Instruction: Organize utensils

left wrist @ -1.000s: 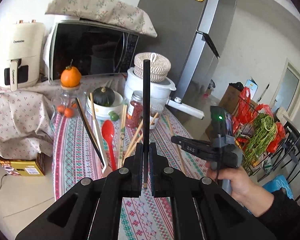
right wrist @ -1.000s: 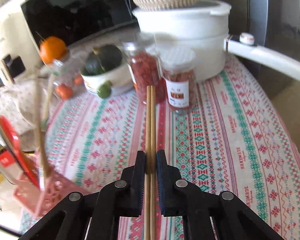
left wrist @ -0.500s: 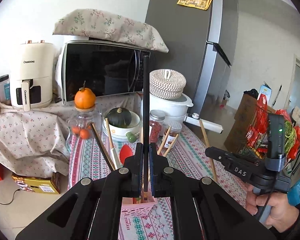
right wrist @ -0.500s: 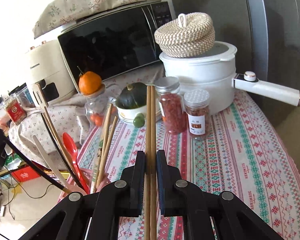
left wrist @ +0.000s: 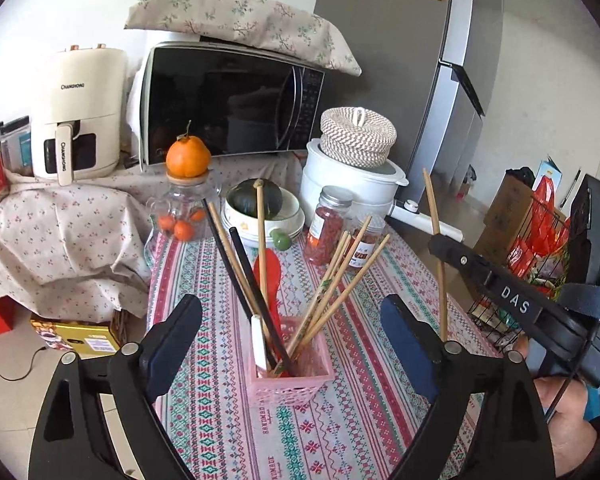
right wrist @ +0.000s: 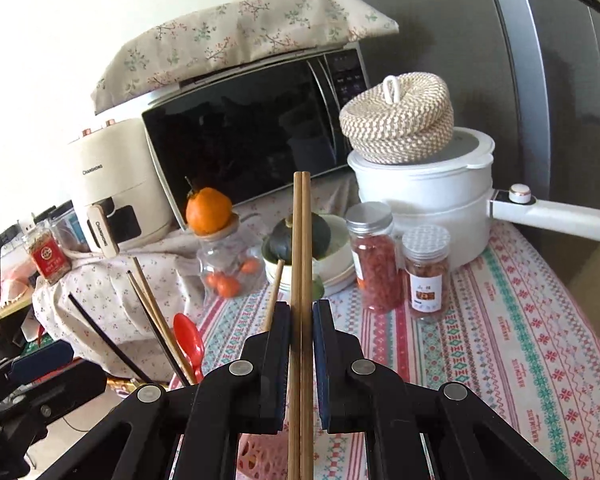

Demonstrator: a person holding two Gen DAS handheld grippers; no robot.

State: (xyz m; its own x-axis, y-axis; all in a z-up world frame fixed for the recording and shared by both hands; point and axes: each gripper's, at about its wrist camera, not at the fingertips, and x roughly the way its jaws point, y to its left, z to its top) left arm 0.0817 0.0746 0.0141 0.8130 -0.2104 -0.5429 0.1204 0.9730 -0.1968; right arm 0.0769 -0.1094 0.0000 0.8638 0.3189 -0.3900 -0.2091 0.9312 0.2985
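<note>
Jaws above patterned tablecloth point(left wrist: 220, 420)

The cream air fryer point(left wrist: 80, 112) at far left read "CHANGHONG" on its body and again on its handle. "DAS" stood on the right hand-held gripper point(left wrist: 514, 300). The tablecloth point(left wrist: 268, 420) repeated "HANDMADE".

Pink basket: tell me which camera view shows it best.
The left wrist view: the pink basket stands whole between the open fingers, with the utensils in it. The right wrist view shows only a strip of its rim, behind the gripper.
</note>
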